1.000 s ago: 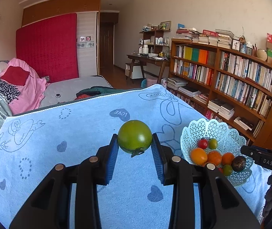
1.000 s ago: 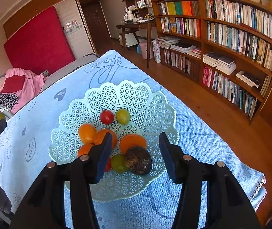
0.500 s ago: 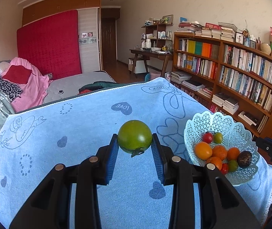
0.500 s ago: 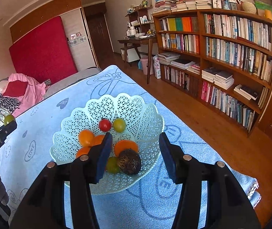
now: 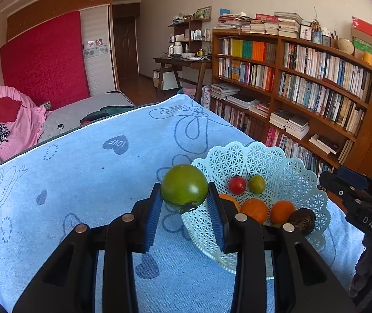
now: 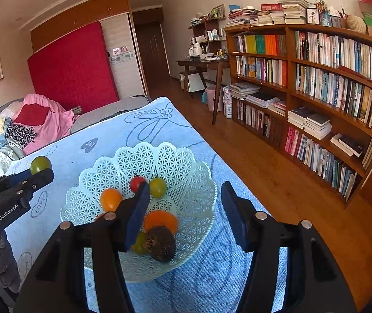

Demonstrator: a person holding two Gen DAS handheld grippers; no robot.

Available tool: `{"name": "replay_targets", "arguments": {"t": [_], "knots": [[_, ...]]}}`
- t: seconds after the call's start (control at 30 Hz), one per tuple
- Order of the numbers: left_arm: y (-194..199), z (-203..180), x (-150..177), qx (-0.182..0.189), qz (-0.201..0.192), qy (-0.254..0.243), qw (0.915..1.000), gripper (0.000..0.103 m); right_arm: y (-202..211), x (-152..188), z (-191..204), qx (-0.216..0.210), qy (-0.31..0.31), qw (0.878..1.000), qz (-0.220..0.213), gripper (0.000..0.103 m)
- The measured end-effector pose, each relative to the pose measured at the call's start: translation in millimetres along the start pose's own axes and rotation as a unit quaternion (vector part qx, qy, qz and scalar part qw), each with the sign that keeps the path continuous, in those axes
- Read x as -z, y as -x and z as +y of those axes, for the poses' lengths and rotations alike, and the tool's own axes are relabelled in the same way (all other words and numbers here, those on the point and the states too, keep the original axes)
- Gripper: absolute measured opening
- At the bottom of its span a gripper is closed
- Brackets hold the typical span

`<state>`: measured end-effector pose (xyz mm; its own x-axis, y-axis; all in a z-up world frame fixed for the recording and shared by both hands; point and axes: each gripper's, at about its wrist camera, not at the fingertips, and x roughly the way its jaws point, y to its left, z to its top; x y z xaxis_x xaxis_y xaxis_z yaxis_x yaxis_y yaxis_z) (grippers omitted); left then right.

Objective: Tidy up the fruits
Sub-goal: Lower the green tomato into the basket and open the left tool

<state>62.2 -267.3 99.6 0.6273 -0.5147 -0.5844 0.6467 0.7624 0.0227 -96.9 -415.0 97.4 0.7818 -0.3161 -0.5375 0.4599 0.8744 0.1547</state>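
My left gripper (image 5: 184, 203) is shut on a green tomato (image 5: 184, 184) and holds it above the blue cloth, just left of the pale lattice fruit basket (image 5: 272, 156). The basket holds a red tomato (image 5: 237, 185), a small green fruit (image 5: 256, 184), several orange fruits and a dark brown one (image 5: 302, 220). My right gripper (image 6: 186, 211) is open and empty above the basket's (image 6: 186, 156) near right side. In the right wrist view the left gripper (image 6: 16, 190) with the green tomato (image 6: 40, 164) is at the left.
The blue towel-covered table (image 5: 81, 172) drops off at its right edge to a wooden floor (image 6: 277, 177). A long bookshelf (image 6: 316, 91) lines the right wall. A bed with pink bedding (image 5: 16, 122) lies behind the table.
My left gripper has carried the green tomato to the right, close to the basket's left rim. My right gripper has drawn back and up a little, staying open.
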Motion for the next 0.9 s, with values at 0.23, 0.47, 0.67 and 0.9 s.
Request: {"name": "replay_targets", "arguments": {"t": [0.23, 0.47, 0.67, 0.9], "knots": [[-24, -39, -12, 0.028, 0.020, -0.013, 0.9993, 0.036, -6, 2, -25, -0.006, -0.015, 1.000, 0.000, 0.059], [-35, -55, -21, 0.022, 0.022, -0.026, 0.9992, 0.036, -7, 8, -39, -0.016, -0.028, 0.999, -0.004, 0.059], [-35, -32, -25, -0.009, 0.029, 0.007, 0.9995, 0.049, -9, 10, -38, -0.031, -0.026, 0.999, 0.003, 0.067], [-17, -17, -18, -0.054, 0.016, 0.013, 0.9984, 0.075, 1, 6, -31, -0.041, -0.020, 0.999, -0.003, 0.084]]}}
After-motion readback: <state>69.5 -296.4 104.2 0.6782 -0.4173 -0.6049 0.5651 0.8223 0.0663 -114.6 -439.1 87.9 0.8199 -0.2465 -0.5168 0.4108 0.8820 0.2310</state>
